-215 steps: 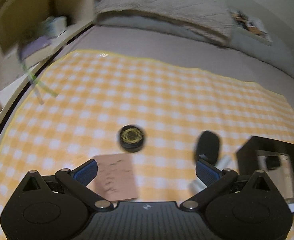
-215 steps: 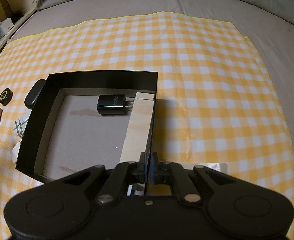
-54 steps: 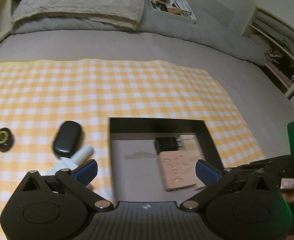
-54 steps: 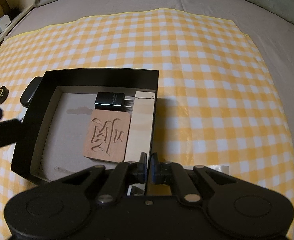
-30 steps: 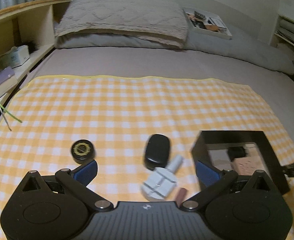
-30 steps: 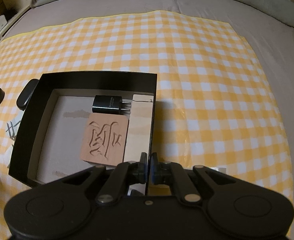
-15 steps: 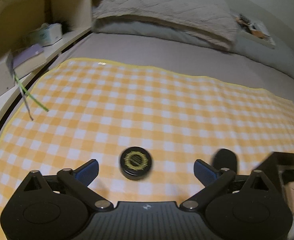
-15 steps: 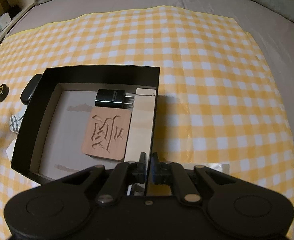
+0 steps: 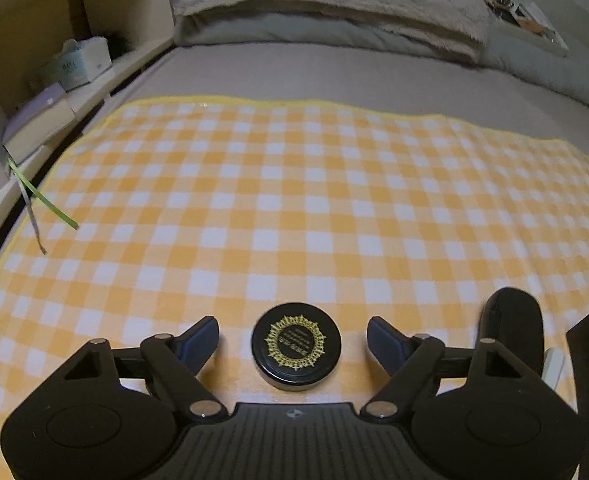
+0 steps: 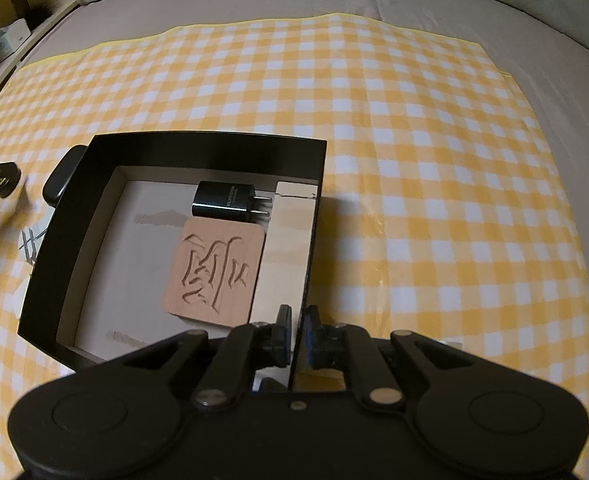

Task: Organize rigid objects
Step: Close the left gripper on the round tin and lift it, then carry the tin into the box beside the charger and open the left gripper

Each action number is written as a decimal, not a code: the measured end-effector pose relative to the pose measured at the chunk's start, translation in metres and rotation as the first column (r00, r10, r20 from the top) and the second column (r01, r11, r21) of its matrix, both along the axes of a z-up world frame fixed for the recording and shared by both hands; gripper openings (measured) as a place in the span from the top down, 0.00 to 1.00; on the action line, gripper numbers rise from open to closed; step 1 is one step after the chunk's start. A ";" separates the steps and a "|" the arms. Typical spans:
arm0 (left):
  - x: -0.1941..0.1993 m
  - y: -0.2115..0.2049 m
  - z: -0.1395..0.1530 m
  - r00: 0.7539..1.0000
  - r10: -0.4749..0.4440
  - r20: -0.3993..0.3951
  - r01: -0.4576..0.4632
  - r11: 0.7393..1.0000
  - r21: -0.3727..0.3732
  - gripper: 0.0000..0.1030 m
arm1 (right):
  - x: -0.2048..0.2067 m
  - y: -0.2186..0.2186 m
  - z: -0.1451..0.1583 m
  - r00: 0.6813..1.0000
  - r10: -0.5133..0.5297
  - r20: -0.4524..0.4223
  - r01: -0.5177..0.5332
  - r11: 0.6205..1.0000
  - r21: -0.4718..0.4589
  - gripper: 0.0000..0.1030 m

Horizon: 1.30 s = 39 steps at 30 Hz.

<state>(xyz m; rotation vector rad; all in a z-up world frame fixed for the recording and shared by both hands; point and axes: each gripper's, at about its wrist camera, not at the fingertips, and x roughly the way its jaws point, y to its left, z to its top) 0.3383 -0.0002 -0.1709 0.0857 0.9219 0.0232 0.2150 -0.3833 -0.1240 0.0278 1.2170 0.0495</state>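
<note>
A round black tin with a gold emblem point(image 9: 296, 345) lies on the yellow checked cloth point(image 9: 294, 200), between the blue pads of my left gripper point(image 9: 293, 338). Its jaws are closing, with a gap still on each side of the tin. My right gripper point(image 10: 297, 336) is shut on the near right wall of the black box point(image 10: 198, 140). In the box lie a carved wooden coaster point(image 10: 216, 274) and a black charger plug point(image 10: 230, 200). A black oval case point(image 9: 512, 328) lies right of the tin, just left of the box.
A white tool point(image 10: 32, 240) lies left of the box, partly hidden behind its wall. Pillows point(image 9: 334, 4) and a book point(image 9: 530, 20) lie at the head of the grey bed. A shelf with a tissue box point(image 9: 80, 64) and books runs along the left edge.
My left gripper swung from the box leftward to the round tin, dropped lower over it, and its jaws narrowed around it. The right gripper and box stayed put.
</note>
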 end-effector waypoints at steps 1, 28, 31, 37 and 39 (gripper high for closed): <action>0.003 0.000 -0.003 1.000 0.003 -0.010 -0.003 1.000 0.005 0.23 | 0.000 -0.001 -0.001 1.000 0.001 0.000 -0.001 1.000 0.003 0.94; -0.007 -0.019 0.030 1.000 -0.004 0.031 0.006 0.998 -0.064 0.51 | 0.001 -0.003 -0.003 1.000 0.000 0.004 0.000 1.000 0.004 0.94; -0.017 -0.041 0.046 0.996 -0.064 0.065 0.068 0.995 -0.068 0.51 | 0.002 -0.003 -0.003 1.000 0.000 0.004 0.000 1.000 0.004 0.94; -0.047 -0.087 0.074 0.969 -0.216 0.119 0.231 0.964 -0.129 0.51 | 0.003 -0.003 -0.002 1.000 -0.003 0.008 0.003 1.000 0.003 0.94; -0.059 -0.105 0.079 0.953 -0.280 0.119 0.296 0.944 -0.148 0.51 | 0.005 -0.003 -0.001 1.000 -0.003 0.010 0.003 1.000 0.004 0.94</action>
